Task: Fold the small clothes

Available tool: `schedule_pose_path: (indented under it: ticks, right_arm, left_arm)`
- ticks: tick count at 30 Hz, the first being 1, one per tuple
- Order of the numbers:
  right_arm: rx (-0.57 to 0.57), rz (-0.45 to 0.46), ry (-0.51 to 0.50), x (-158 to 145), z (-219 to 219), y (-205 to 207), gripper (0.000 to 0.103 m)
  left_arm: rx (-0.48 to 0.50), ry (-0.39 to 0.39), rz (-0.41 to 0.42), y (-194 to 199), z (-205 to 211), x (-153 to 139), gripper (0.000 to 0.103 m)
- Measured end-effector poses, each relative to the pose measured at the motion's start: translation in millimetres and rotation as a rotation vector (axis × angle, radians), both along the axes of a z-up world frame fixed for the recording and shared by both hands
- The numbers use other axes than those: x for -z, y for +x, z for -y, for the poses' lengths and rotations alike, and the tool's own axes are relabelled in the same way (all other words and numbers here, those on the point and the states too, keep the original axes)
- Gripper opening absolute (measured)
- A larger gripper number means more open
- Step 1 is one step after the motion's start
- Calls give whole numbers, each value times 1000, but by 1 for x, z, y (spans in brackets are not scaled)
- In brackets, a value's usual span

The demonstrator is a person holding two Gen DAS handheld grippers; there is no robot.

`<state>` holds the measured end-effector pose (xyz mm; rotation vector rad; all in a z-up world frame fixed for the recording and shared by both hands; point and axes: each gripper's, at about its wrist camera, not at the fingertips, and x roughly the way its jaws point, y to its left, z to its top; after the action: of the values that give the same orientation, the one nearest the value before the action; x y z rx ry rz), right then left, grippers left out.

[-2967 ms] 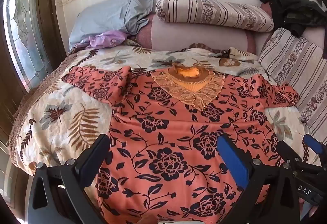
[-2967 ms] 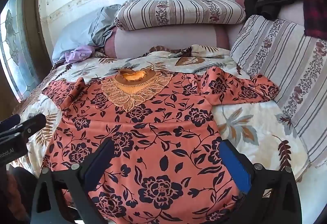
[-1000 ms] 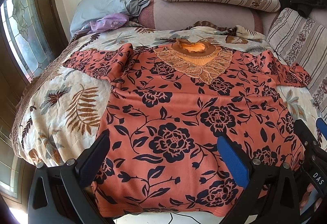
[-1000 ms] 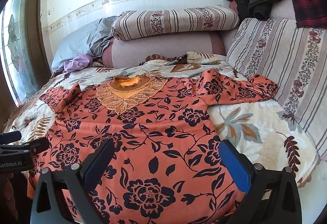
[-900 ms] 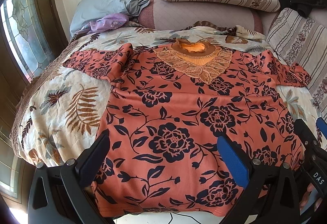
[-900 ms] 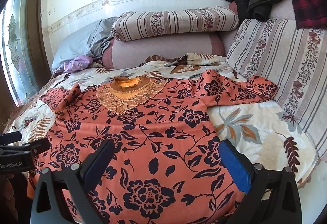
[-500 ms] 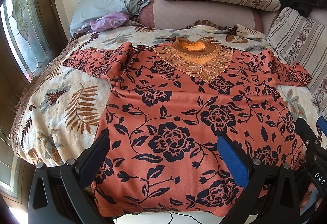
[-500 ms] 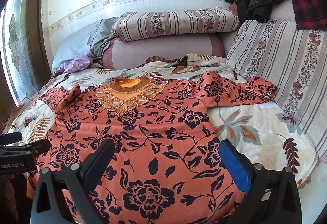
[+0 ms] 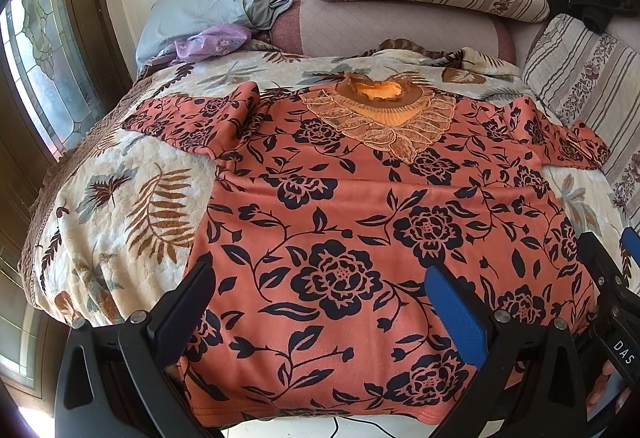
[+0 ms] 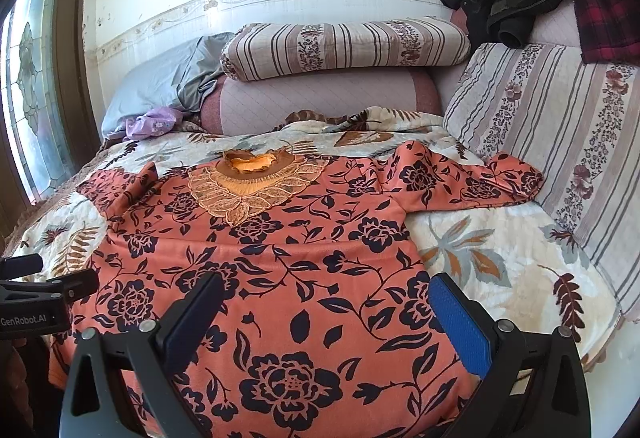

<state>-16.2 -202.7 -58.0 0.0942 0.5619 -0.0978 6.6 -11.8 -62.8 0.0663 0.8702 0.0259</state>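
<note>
In your left wrist view, your left gripper (image 9: 320,306) sits at the bottom of the frame with its jaws spread wide and nothing between them. The orange floral blouse (image 9: 360,222) fills the centre, lying flat and face up on the leaf-print quilt (image 9: 132,206), its lace collar (image 9: 384,118) toward the top of the frame and its hem at the bottom, over the bed's edge. One sleeve is bunched at upper left – the other reaches to the right edge. Part of your right gripper (image 9: 616,278) shows at lower right.

In your right wrist view, your right gripper (image 10: 324,318) hangs over the blouse's (image 10: 280,278) lower half, jaws parted, holding nothing. The right sleeve (image 10: 460,178) stretches toward the striped cushion (image 10: 560,126) at right. Your left gripper (image 10: 36,302) shows at the left edge – its jaws can't be judged from here.
</note>
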Motion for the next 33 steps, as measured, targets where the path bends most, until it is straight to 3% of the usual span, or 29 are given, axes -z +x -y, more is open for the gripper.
schedule_pose_path:
  ticks: [10, 15, 18, 20, 22, 24, 27, 29, 33]
  right_arm:
    - [-25, -23, 5, 1, 0, 2, 103]
    - [-100, -14, 81, -14, 30, 3, 103]
    - [-33, 2, 17, -32, 77, 19, 103]
    - [33, -16, 31, -36, 126, 40, 103]
    - [105, -41, 169, -31, 189, 65, 102]
    - [211, -62, 386, -16, 257, 89, 100]
    - [401, -105, 578, 20, 336, 120, 82]
    - [473, -136, 627, 38, 368, 141, 64]
    - [529, -154, 611, 51, 397, 175, 64]
  left_arm:
    - [3, -3, -8, 7, -5, 6, 103]
    - [-6, 15, -38, 29, -20, 22, 103]
    - [-15, 18, -45, 49, -28, 30, 103]
    - [-13, 21, -46, 64, -30, 35, 103]
    - [1, 18, -41, 81, -30, 40, 103]
    - [12, 11, -40, 100, -31, 47, 103]
    - [14, -8, -38, 125, -36, 57, 103]
    - [14, -21, -29, 136, -41, 61, 103]
    - [3, -42, -28, 147, -51, 73, 103]
